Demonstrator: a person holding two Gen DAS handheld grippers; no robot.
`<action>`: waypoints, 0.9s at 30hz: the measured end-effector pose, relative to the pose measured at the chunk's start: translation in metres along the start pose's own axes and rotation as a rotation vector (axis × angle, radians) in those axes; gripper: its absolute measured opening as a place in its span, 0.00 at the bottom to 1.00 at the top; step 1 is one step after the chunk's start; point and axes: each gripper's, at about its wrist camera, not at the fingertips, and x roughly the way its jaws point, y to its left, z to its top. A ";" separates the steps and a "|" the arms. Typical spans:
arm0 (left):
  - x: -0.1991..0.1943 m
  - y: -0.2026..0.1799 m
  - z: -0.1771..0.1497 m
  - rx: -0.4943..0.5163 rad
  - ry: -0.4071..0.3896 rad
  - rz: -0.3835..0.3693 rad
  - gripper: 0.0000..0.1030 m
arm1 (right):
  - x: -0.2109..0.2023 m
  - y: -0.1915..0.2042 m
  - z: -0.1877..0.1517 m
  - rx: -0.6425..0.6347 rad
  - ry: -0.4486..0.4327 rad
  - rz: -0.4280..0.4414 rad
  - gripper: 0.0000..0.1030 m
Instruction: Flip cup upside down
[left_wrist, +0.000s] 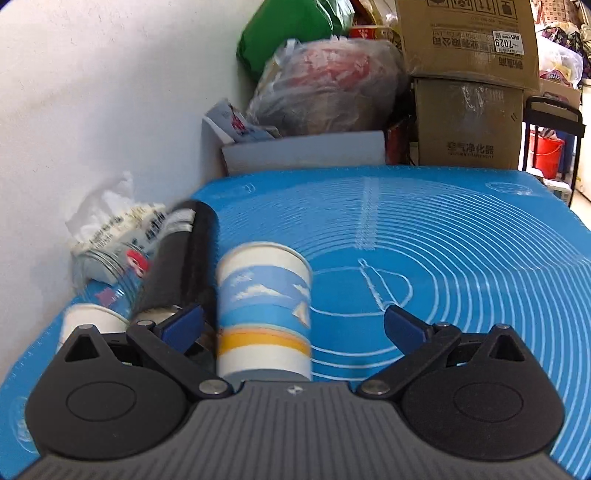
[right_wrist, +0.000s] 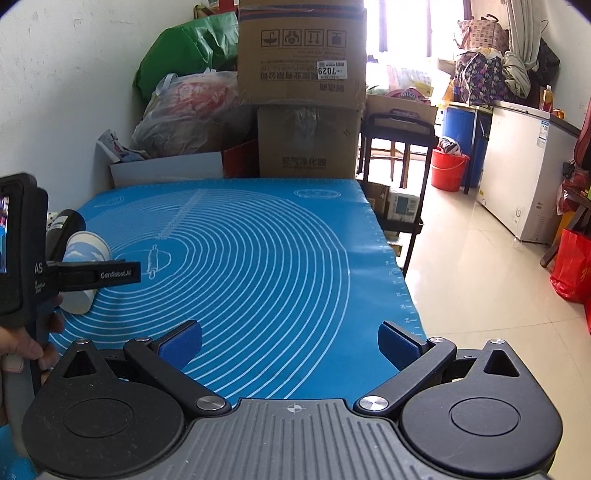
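A paper cup (left_wrist: 264, 310) with a blue sky print and a yellow band stands on the blue mat (left_wrist: 461, 258). It sits between the fingers of my left gripper (left_wrist: 293, 326), close to the left finger, with a wide gap to the right finger. The left gripper is open. In the right wrist view the same cup (right_wrist: 85, 254) shows at the far left, partly behind the left gripper's body. My right gripper (right_wrist: 290, 347) is open and empty above the mat's near middle.
A black cylinder (left_wrist: 181, 258), a clear plastic bottle (left_wrist: 122, 258) and a white paper cup (left_wrist: 92, 321) lie left of the cup by the wall. Cardboard boxes (right_wrist: 306, 92) and bags (left_wrist: 325, 85) stand behind the table. The table's right edge (right_wrist: 391, 258) drops to the floor.
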 end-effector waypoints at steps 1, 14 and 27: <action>0.002 0.000 0.000 -0.003 0.012 -0.008 0.99 | -0.001 0.001 -0.001 -0.002 0.001 -0.001 1.00; 0.009 0.004 -0.001 0.017 0.028 0.029 0.67 | -0.005 0.004 -0.003 -0.014 -0.005 -0.014 1.00; 0.007 0.007 -0.003 0.031 0.036 0.045 0.57 | -0.016 0.005 -0.002 -0.021 -0.016 -0.026 1.00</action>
